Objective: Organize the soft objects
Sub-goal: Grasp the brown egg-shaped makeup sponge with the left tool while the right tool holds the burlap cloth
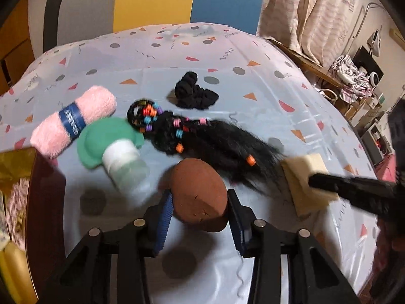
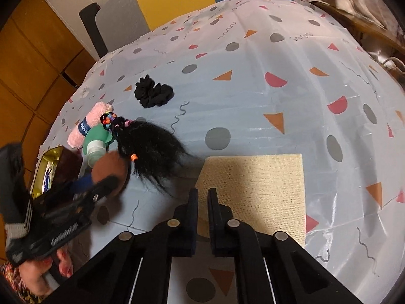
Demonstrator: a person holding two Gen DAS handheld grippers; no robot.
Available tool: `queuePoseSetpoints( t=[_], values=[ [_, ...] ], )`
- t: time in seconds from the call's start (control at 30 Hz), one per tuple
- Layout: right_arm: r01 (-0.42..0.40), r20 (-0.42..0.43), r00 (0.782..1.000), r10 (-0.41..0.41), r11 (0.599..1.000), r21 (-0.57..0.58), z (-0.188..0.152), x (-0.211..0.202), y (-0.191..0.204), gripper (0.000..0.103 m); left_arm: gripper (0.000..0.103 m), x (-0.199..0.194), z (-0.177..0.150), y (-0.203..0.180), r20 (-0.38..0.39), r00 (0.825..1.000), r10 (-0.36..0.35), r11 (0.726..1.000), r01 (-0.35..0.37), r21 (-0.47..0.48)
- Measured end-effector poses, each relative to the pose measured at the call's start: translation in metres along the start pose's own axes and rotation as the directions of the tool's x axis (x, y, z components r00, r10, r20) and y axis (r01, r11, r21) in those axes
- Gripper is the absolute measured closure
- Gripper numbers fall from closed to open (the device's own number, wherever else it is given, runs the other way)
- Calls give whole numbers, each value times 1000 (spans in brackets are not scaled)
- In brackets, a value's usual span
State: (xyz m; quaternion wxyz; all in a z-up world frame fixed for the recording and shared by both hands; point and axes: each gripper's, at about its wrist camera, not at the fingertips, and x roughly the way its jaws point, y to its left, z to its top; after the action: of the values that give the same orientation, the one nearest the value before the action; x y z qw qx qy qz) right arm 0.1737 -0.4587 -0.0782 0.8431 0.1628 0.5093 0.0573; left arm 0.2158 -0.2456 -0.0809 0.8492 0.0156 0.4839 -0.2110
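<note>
Left tongs [image 1: 200,205] clamped around brown sponge [image 1: 198,192]; right tongs [image 2: 202,197] pinched shut on cream cloth [image 2: 255,190]. Only right view shows holding hand [image 2: 43,271].

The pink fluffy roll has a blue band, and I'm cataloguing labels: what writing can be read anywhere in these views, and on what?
Blue band around the pink fluffy roll: white capital letters, too blurred to read in either view.
Left gripper body, seen from the right wrist: pale embossed lettering, too blurred to read.
Packet in the gold-lined box: blue and white print, unreadable.
No other writing shows.
</note>
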Motion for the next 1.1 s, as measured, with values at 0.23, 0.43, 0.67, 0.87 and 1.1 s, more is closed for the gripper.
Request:
queuePoseSetpoints(
  t=[0.23, 0.43, 0.67, 0.87, 1.1],
  values=[
    [80, 89, 992, -92, 987, 139, 4, -14, -24, 9, 61, -24, -33, 5, -23, 998, -62, 997, 61, -52],
    [78, 36, 995, -89, 969, 236, 3, -6, -48, 12, 61, -46, -62, -1, -13, 995, -96, 995, 95, -28],
    [-241, -53, 967, 250, 961, 133, -6, -13, -7, 13, 61, -57, -82, 3, -23, 993, -114, 992, 113, -51],
    [25, 102, 995, -17, 996, -84, 2, -33, 5, 5, 61, -59, -90, 11, -27, 992, -124, 990, 122, -71],
    [199, 34, 979, -202, 900, -388, -8, 25, 33, 0, 61, -62, -93, 12, -21, 991, -133, 989, 131, -64]
  ],
)
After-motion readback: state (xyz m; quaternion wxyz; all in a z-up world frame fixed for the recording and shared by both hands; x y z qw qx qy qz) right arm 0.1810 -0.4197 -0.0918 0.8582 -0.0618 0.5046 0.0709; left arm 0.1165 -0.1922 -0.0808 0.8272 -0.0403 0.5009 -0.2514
